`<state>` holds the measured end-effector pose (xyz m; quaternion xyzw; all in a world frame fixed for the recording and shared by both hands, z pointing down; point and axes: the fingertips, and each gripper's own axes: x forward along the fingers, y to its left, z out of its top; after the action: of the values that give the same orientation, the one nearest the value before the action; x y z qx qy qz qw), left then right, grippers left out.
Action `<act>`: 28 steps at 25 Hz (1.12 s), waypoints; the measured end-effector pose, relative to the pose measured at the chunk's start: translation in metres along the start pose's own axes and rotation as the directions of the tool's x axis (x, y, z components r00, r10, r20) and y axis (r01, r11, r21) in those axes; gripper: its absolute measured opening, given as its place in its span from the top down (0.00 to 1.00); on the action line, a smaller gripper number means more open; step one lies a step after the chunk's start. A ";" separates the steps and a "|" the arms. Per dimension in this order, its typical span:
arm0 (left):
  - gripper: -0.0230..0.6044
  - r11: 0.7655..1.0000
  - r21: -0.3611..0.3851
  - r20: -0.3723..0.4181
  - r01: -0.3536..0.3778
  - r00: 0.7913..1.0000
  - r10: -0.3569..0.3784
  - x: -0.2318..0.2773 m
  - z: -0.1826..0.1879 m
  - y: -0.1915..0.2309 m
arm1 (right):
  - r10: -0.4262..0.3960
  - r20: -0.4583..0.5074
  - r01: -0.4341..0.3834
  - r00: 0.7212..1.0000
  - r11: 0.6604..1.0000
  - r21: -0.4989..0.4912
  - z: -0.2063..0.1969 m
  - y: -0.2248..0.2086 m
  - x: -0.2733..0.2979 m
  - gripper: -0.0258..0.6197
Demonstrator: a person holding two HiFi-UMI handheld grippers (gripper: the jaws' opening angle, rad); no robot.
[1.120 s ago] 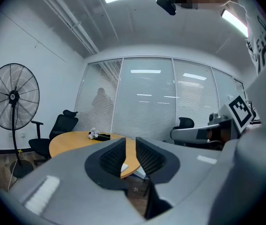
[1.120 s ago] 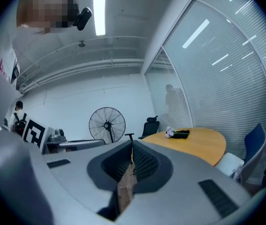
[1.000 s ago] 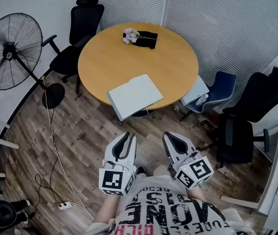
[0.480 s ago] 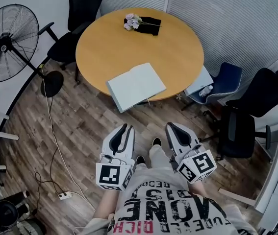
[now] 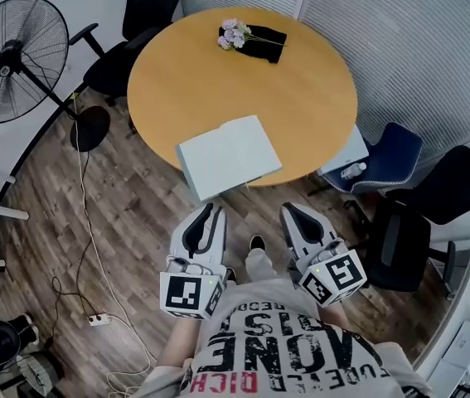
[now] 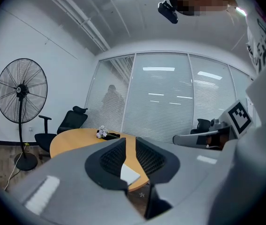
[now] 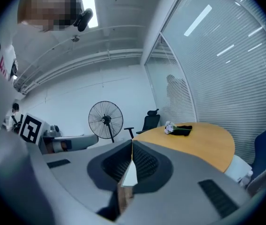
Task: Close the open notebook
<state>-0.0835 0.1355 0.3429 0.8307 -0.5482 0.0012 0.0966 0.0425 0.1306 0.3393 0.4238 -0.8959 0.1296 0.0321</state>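
Observation:
The open notebook (image 5: 227,156) lies flat with its white pages up, at the near edge of the round wooden table (image 5: 301,98). Both grippers hang in the air over the floor, just short of that edge, pointing at the table. My left gripper (image 5: 211,210) is below the notebook's near corner, its jaws a little apart and empty. My right gripper (image 5: 289,211) is to the right, its tips together and holding nothing. The left gripper (image 6: 130,142) frames the notebook (image 6: 130,174) between its jaws. The right gripper (image 7: 132,142) shows a sliver of the notebook (image 7: 131,175) behind its jaws.
A small bunch of flowers (image 5: 234,33) on a black cloth lies at the table's far side. A standing fan (image 5: 11,60) and a black chair (image 5: 127,48) are at the left. A blue chair (image 5: 388,160) and a black chair (image 5: 409,239) stand at the right. A cable and power strip (image 5: 94,317) lie on the floor.
Both grippers have moved forward toward the table, and the gap between their tips and the notebook's near edge has shrunk. The jaws stand as before.

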 end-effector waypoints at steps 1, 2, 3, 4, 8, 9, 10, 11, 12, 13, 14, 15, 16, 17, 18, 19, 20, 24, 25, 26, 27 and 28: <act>0.84 1.000 -0.002 0.008 -0.006 1.000 0.006 0.009 0.002 0.001 | 0.011 -0.002 -0.011 1.000 1.000 -0.002 0.003 -0.007 0.006 0.94; 0.84 1.000 -0.003 0.018 -0.015 1.000 0.015 0.017 0.005 0.003 | 0.022 -0.004 -0.022 1.000 1.000 -0.004 0.006 -0.013 0.012 0.94; 0.84 1.000 -0.005 0.026 -0.029 0.999 0.029 0.025 0.008 0.007 | 0.035 -0.007 -0.035 0.999 0.999 -0.005 0.009 -0.019 0.017 0.94; 0.84 0.999 -0.007 0.033 -0.046 0.998 0.046 0.032 0.011 0.010 | 0.047 -0.010 -0.048 0.999 0.999 -0.005 0.010 -0.024 0.023 0.94; 0.84 0.994 -0.008 0.047 -0.111 0.993 0.111 0.053 0.014 0.021 | 0.099 -0.023 -0.099 0.995 0.995 -0.004 0.014 -0.043 0.040 0.94; 0.84 0.992 -0.010 0.050 -0.126 0.991 0.126 0.057 0.014 0.023 | 0.109 -0.025 -0.109 0.994 0.994 -0.005 0.015 -0.047 0.043 0.94; 0.84 0.990 -0.014 0.052 -0.139 0.989 0.139 0.060 0.015 0.025 | 0.118 -0.026 -0.118 0.993 0.993 -0.005 0.016 -0.051 0.046 0.94; 0.84 0.989 -0.017 0.054 -0.150 0.987 0.151 0.064 0.015 0.026 | 0.125 -0.027 -0.125 0.992 0.992 -0.005 0.017 -0.055 0.048 0.94; 0.84 0.987 -0.019 0.056 -0.160 0.985 0.161 0.068 0.016 0.026 | 0.132 -0.027 -0.132 0.991 0.991 -0.004 0.019 -0.060 0.051 0.94; 0.84 0.986 -0.020 0.058 -0.168 0.984 0.169 0.072 0.016 0.025 | 0.139 -0.026 -0.139 0.990 0.990 -0.003 0.020 -0.064 0.053 0.94; 0.84 0.984 -0.021 0.060 -0.176 0.982 0.177 0.075 0.017 0.025 | 0.147 -0.026 -0.147 0.989 0.989 -0.003 0.021 -0.068 0.055 0.94; 0.84 0.983 -0.021 0.062 -0.182 0.981 0.183 0.078 0.017 0.024 | 0.155 -0.025 -0.155 0.988 0.988 -0.003 0.022 -0.071 0.058 0.94; 0.84 0.982 -0.020 0.065 -0.188 0.980 0.189 0.081 0.017 0.023 | 0.162 -0.024 -0.162 0.986 0.987 -0.004 0.023 -0.074 0.059 0.94; 0.84 0.981 -0.020 0.068 -0.193 0.979 0.194 0.083 0.017 0.022 | 0.169 -0.023 -0.169 0.985 0.986 -0.004 0.023 -0.077 0.060 0.94; 0.84 0.980 -0.021 0.069 -0.198 0.978 0.199 0.085 0.017 0.022 | 0.175 -0.023 -0.175 0.984 0.985 -0.004 0.024 -0.079 0.061 0.94; 0.84 0.979 -0.022 0.069 -0.203 0.977 0.204 0.086 0.017 0.021 | 0.180 -0.024 -0.180 0.983 0.984 -0.003 0.024 -0.081 0.062 0.94; 0.84 0.978 -0.023 0.067 -0.208 0.976 0.209 0.087 0.016 0.021 | 0.185 -0.026 -0.185 0.982 0.983 -0.002 0.024 -0.082 0.063 0.94; 0.84 0.976 -0.024 0.064 -0.214 0.974 0.215 0.092 0.016 0.020 | 0.191 -0.038 -0.191 0.981 0.982 0.002 0.024 -0.089 0.065 0.94; 0.84 0.977 -0.022 0.064 -0.213 0.975 0.214 0.094 0.016 0.020 | 0.190 -0.040 -0.190 0.981 0.982 0.003 0.023 -0.091 0.066 0.94; 0.84 0.977 -0.020 0.064 -0.212 0.975 0.213 0.096 0.016 0.020 | 0.191 -0.042 -0.191 0.981 0.982 0.004 0.023 -0.093 0.068 0.94; 0.84 0.977 -0.020 0.065 -0.212 0.975 0.212 0.098 0.016 0.021 | 0.191 -0.043 -0.191 0.981 0.982 0.005 0.023 -0.095 0.070 0.94; 0.84 0.977 -0.020 0.064 -0.211 0.975 0.211 0.101 0.015 0.022 | 0.192 -0.044 -0.192 0.980 0.981 0.005 0.023 -0.096 0.072 0.94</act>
<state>-0.0651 0.0330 0.3426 0.7668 -0.6362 -0.0198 0.0833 0.0713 0.0121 0.3491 0.3324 -0.9316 0.1415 0.0389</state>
